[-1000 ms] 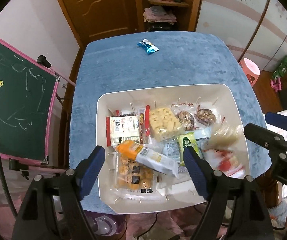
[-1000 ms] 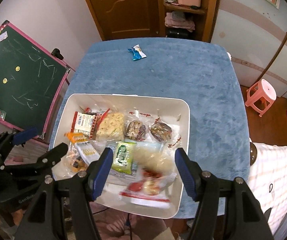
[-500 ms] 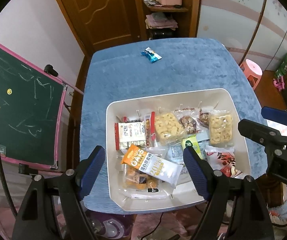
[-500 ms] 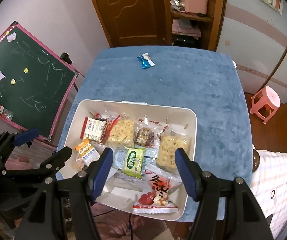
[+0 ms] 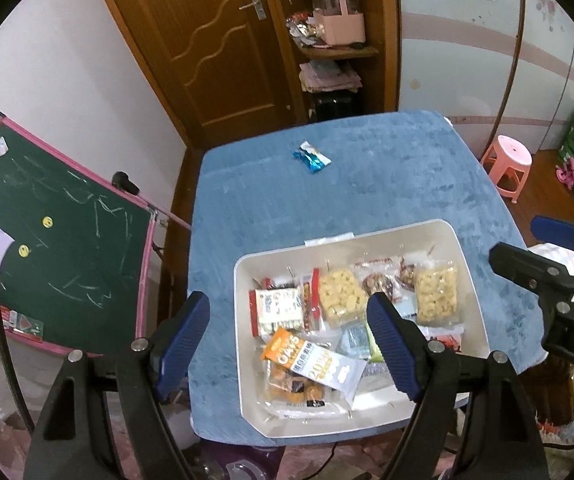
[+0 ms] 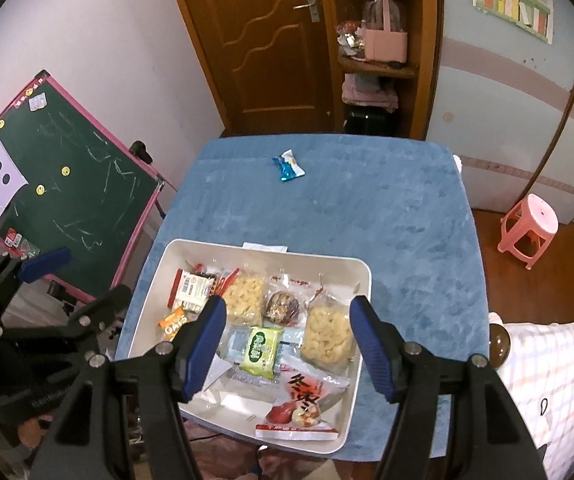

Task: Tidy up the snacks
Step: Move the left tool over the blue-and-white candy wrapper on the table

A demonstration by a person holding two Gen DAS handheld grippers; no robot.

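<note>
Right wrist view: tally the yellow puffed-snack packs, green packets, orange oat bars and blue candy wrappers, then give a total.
Yellow puffed-snack packs: 2
Green packet: 1
Orange oat bar: 1
Blue candy wrapper: 1
Total: 5

A blue-covered table (image 6: 387, 220) carries a white tray (image 6: 361, 276) and a blue wrapper (image 6: 288, 166), seemingly candy.
</note>
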